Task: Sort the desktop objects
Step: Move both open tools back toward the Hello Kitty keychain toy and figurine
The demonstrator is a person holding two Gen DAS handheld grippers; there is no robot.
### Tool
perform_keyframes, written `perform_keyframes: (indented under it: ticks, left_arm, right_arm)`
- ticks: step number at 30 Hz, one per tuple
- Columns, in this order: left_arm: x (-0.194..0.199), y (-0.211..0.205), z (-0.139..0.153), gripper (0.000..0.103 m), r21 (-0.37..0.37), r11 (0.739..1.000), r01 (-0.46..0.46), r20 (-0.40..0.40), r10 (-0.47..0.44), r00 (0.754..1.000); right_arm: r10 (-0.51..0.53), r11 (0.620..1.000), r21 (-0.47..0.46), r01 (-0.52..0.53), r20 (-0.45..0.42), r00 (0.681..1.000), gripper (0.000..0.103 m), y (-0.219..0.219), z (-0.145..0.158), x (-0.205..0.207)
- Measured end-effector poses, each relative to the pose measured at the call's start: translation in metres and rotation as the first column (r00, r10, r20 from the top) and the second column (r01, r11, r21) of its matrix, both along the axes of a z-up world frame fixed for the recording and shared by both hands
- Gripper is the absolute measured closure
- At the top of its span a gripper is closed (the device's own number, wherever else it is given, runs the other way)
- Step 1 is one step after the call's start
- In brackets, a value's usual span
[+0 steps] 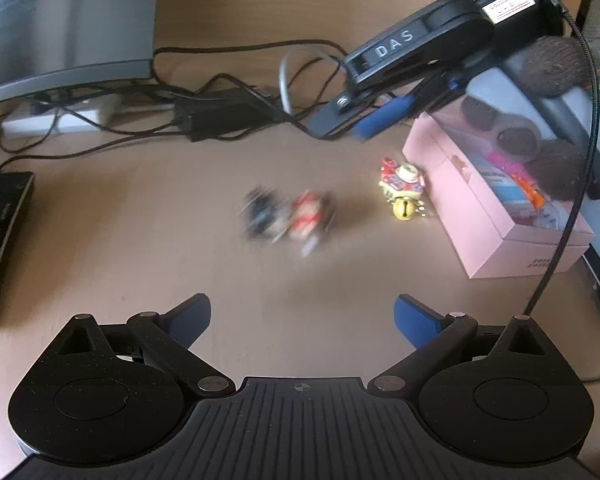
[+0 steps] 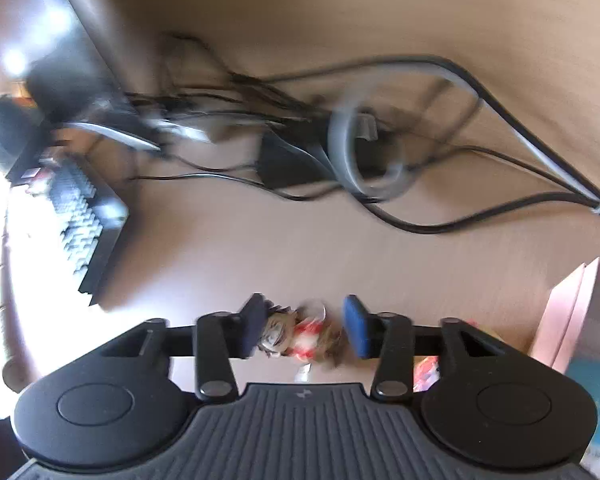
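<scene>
Straddling the small figurine [image 2: 300, 336] with pads not yet pressing, right gripper [image 2: 306, 330] risks nudging it sideways; left gripper [image 1: 302, 322] open, empty

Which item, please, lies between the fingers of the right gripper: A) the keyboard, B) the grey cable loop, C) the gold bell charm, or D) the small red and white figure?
D: in the right wrist view the small red and white figure sits in the gap of the right gripper, its fingers flanking it.

My feeds are warm and dim; daylight blows out the right wrist view's left edge; cables [image 2: 340, 140] and figurines [image 1: 288, 216] smear with motion blur; fisheye bends the edges.
</scene>
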State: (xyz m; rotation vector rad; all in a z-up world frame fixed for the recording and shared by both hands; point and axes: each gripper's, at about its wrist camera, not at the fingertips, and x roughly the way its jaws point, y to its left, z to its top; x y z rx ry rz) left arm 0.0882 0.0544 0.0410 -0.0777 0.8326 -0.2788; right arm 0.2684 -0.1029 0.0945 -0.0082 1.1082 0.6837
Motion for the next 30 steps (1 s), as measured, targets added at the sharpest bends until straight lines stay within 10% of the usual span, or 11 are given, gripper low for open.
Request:
perform_keyframes:
  ticks: [5, 15, 24, 30]
  left_arm:
    - [0.000, -0.006, -0.004, 0.002, 0.001, 1.000, 0.009, -0.012, -0.009, 1.000]
    - [-0.016, 0.021, -0.001, 0.002, 0.014, 0.995, -0.095, -0.017, 0.095, 0.995]
    - [-0.034, 0.015, 0.007, 0.002, 0.027, 0.996, -0.086, 0.005, 0.086, 0.996]
    - [-0.036, -0.023, 0.014, 0.002, 0.021, 0.999, 0.038, 0.045, -0.039, 0.998]
  right_arm:
    - [-0.101, 0.934, -0.314, 0.171, 0.226, 0.969, 0.070, -0.009, 0.002, 0.007]
    - [-0.122, 0.942, -0.298, 0.153, 0.119, 0.985, 0.078, -0.006, -0.036, 0.007]
    - [-0.050, 0.995, -0.095, 0.040, -0.100, 0.994, 0.066, -0.037, -0.024, -0.143]
    - [-0.111, 0.964, -0.236, 0.124, 0.065, 0.992, 0.054, -0.086, -0.008, -0.210]
